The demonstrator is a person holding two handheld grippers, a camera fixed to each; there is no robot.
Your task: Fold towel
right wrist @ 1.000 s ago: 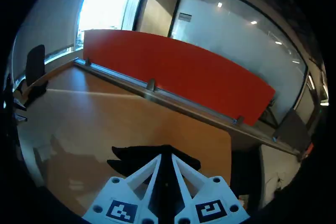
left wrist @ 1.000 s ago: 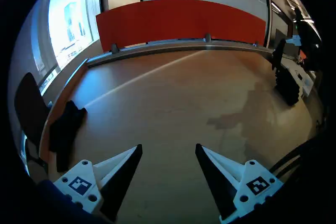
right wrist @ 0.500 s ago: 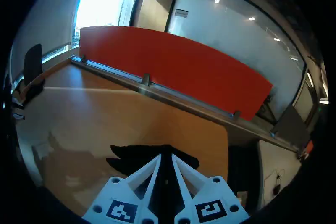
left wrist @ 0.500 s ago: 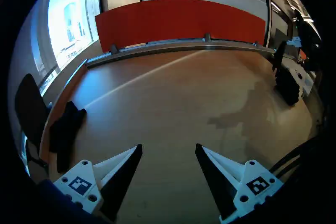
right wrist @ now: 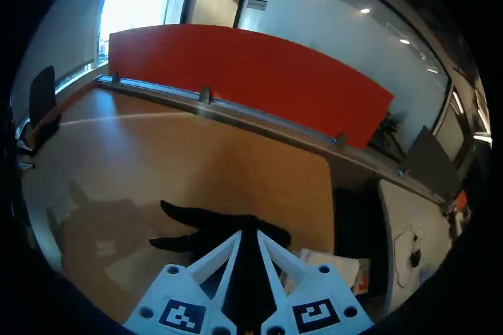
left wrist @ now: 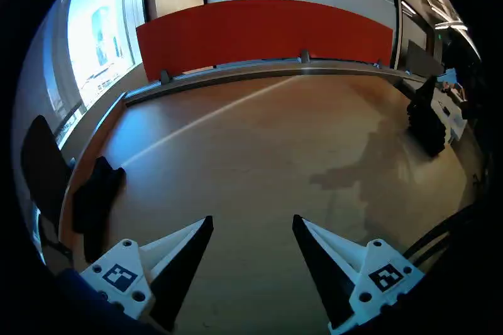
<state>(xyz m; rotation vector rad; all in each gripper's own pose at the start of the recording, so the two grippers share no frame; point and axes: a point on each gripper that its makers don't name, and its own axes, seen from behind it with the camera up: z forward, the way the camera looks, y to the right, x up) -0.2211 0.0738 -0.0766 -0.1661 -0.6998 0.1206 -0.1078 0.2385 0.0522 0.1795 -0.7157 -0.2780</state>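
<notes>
A dark towel (right wrist: 201, 229) hangs in a bunch from my right gripper (right wrist: 249, 233), whose fingers are shut on it just above the wooden table (right wrist: 188, 153), close to the table's right edge. In the left gripper view the same towel (left wrist: 426, 122) is a dark heap pulled up to a peak at the far right of the table (left wrist: 251, 140). My left gripper (left wrist: 252, 219) stands open low over bare wood with nothing between its fingers. A second dark cloth (left wrist: 94, 197) lies at the table's left edge.
A red partition (left wrist: 264, 30) on a metal rail closes the far side of the table. A dark chair (left wrist: 41, 165) stands off the left edge near the windows. Past the right edge are a white desk (right wrist: 415, 234) and a pale object on the floor (right wrist: 327, 266).
My right gripper has swung toward the table's right edge with the towel still in it, and the towel's top has been drawn up to a peak. The left gripper has barely moved.
</notes>
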